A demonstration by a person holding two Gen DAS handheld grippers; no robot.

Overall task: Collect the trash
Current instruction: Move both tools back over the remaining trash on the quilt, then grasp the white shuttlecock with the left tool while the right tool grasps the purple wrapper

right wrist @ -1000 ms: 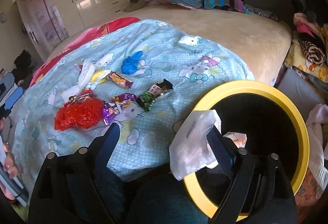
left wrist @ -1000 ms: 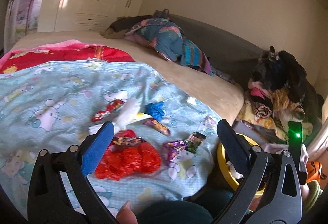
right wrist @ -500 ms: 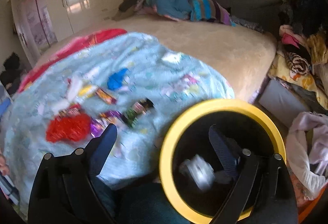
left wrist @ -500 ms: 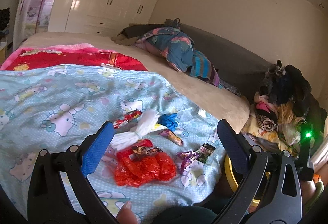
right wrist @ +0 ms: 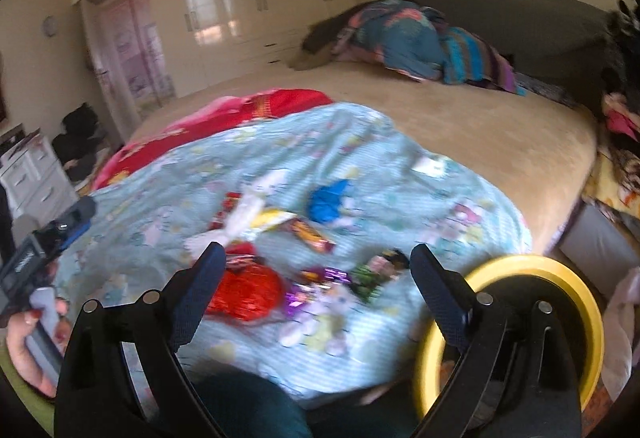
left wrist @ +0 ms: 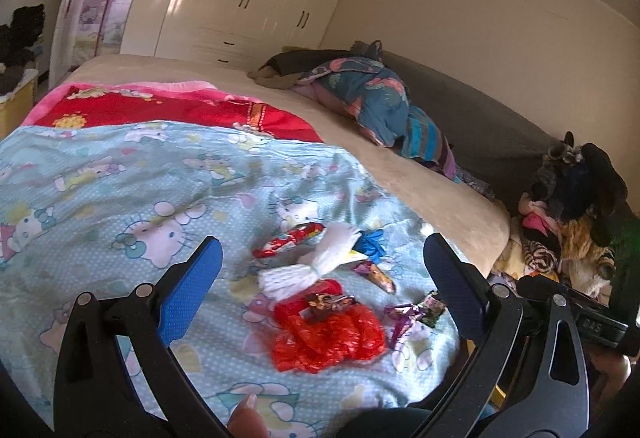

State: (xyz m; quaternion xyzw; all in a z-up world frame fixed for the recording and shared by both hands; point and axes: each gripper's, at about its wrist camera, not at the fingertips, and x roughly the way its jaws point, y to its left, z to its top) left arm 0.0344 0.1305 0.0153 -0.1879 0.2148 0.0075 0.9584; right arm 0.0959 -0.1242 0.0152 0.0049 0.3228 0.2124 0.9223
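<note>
Left gripper [left wrist: 322, 274]: lower frame, jaws wide apart, empty. Trash on bed's blue blanket [left wrist: 120, 173], centre frame: white wrapper [left wrist: 320, 258], red bag [left wrist: 328, 330], blue scrap [left wrist: 370, 240], purple wrapper [left wrist: 402, 316]. Right gripper [right wrist: 316, 274]: jaws just opening, wide, empty. Yellow-rimmed bin [right wrist: 580, 278]: lower right.

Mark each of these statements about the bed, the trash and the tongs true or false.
1. The right tongs hold a white tissue. False: they are open and empty.
2. A red crumpled bag lies on the light blue blanket. True.
3. The yellow-rimmed bin stands on the bed. False: it sits beside the bed, below the blanket's edge.
4. The left tongs are open and empty. True.
5. A blue wrapper lies farther from the cameras than the red bag. True.
</note>
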